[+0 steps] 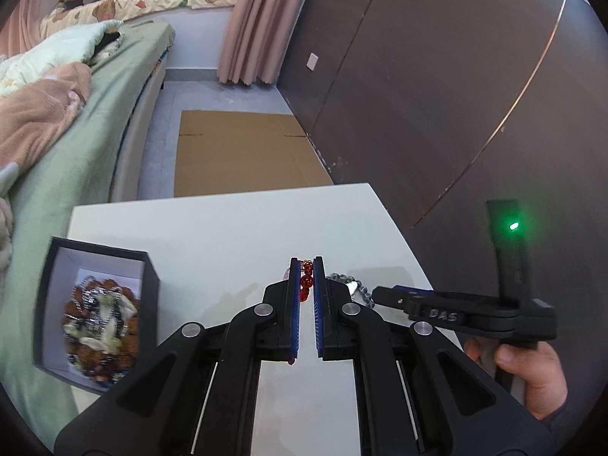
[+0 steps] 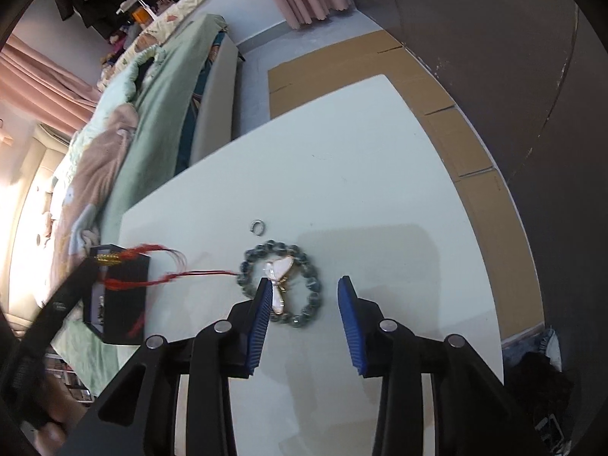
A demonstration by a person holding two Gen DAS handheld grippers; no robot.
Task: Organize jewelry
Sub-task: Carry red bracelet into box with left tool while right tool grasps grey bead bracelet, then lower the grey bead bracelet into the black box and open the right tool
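Note:
My left gripper [image 1: 307, 262] is shut on a red beaded piece [image 1: 306, 282] with red tassel cords [image 2: 140, 284] that trail to the table in the right wrist view. It hangs above the white table [image 1: 212, 235], right of a black jewelry box [image 1: 99, 317] holding several beaded pieces. My right gripper [image 2: 304, 282] is open above a grey-green bead bracelet [image 2: 279, 285] with a white butterfly clip [image 2: 278, 277] inside it. A small silver ring [image 2: 257, 227] lies just beyond. The right gripper also shows in the left wrist view [image 1: 380, 292].
A bed with green sheet [image 1: 76, 121] runs along the table's left side. Flattened cardboard [image 1: 243, 152] lies on the floor beyond the table. A dark wardrobe wall [image 1: 437, 76] stands to the right. The black box also shows in the right wrist view [image 2: 125, 300].

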